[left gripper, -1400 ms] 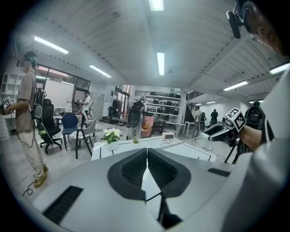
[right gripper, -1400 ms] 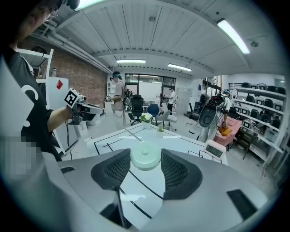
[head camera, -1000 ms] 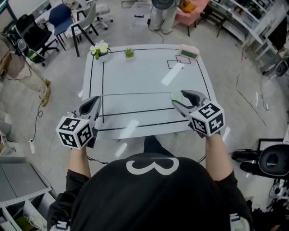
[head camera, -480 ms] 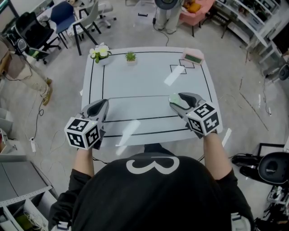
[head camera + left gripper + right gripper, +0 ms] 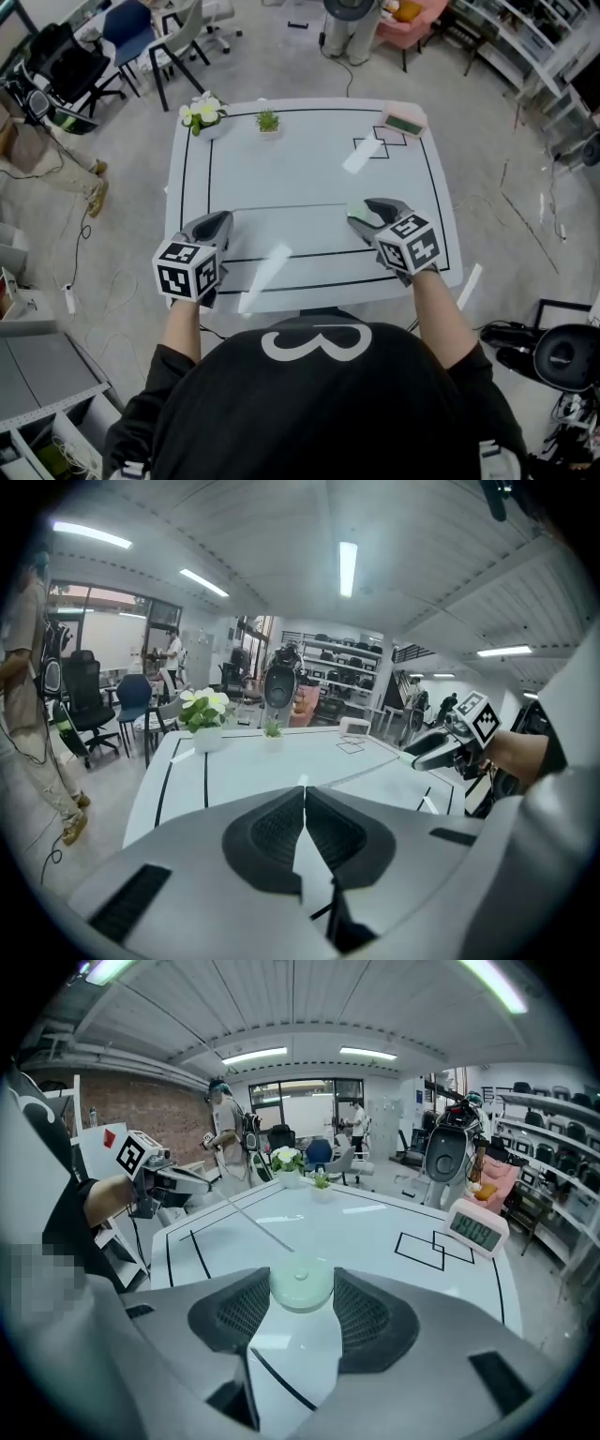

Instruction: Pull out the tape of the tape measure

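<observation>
A round pale green tape measure [image 5: 301, 1288] sits between the pads of my right gripper [image 5: 300, 1275], which is shut on it just above the white table [image 5: 309, 159]. In the head view the tape measure [image 5: 358, 208] shows at the tips of the right gripper [image 5: 364, 212]. A thin tape [image 5: 234, 1211] runs from the case leftward to my left gripper [image 5: 186, 1183]. The left gripper [image 5: 219, 223] hovers over the table's front left. Its jaws are pressed together on the tape's end [image 5: 302, 784].
At the table's far edge stand a white pot of flowers [image 5: 204, 111], a small green plant [image 5: 268, 121] and a pink clock [image 5: 403, 120]. Black lines mark the tabletop. Office chairs [image 5: 131, 42] and a standing person [image 5: 23, 658] are to the left.
Both grippers have moved forward over the table and drawn closer together. The left one shifted right and the right one slightly left. Neither grip has changed.
</observation>
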Action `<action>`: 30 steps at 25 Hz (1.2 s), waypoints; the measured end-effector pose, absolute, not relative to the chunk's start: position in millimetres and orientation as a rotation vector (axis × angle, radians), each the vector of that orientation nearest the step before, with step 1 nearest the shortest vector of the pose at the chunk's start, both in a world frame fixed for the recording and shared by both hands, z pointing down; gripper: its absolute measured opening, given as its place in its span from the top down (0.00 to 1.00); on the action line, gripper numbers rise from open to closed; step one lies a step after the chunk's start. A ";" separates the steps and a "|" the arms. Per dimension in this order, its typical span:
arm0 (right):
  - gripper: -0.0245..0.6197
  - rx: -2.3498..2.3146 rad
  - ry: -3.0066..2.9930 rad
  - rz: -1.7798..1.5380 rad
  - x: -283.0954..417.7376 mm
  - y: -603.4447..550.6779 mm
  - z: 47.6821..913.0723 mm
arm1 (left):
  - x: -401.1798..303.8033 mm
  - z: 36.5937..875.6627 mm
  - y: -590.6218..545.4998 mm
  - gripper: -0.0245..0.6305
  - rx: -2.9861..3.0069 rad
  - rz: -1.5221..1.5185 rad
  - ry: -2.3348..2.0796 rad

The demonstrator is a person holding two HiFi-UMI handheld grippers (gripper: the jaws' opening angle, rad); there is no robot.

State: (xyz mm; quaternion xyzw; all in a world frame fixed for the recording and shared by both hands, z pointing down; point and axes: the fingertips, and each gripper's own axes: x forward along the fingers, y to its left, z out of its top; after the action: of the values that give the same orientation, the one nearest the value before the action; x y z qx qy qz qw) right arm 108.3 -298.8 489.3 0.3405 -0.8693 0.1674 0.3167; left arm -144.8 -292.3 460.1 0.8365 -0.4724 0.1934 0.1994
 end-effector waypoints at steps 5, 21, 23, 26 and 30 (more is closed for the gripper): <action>0.62 0.886 -2.236 0.476 110.2 -314.1 524.5 | -141.4 495.4 -303.7 0.95 2.298 0.625 -1.308; 0.61 0.812 -2.112 0.493 110.3 -324.8 586.5 | -135.8 565.7 -312.6 0.95 2.278 0.968 -1.286; 0.61 0.812 -2.110 0.493 110.5 -324.9 586.8 | -135.3 568.5 -311.8 0.95 2.279 0.983 -1.283; 0.61 0.815 -2.107 0.496 110.4 -325.0 587.5 | -135.1 571.5 -310.8 0.95 2.278 1.003 -1.288; 0.61 0.809 -2.102 0.495 110.9 -323.8 587.6 | -134.4 572.5 -310.2 0.95 2.280 1.019 -1.295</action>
State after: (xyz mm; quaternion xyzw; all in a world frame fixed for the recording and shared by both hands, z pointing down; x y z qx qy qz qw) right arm 110.9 -323.8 587.6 0.3206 -0.8330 0.1963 0.4058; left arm -134.4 -310.2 572.5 0.7996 -0.4542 0.3573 0.1634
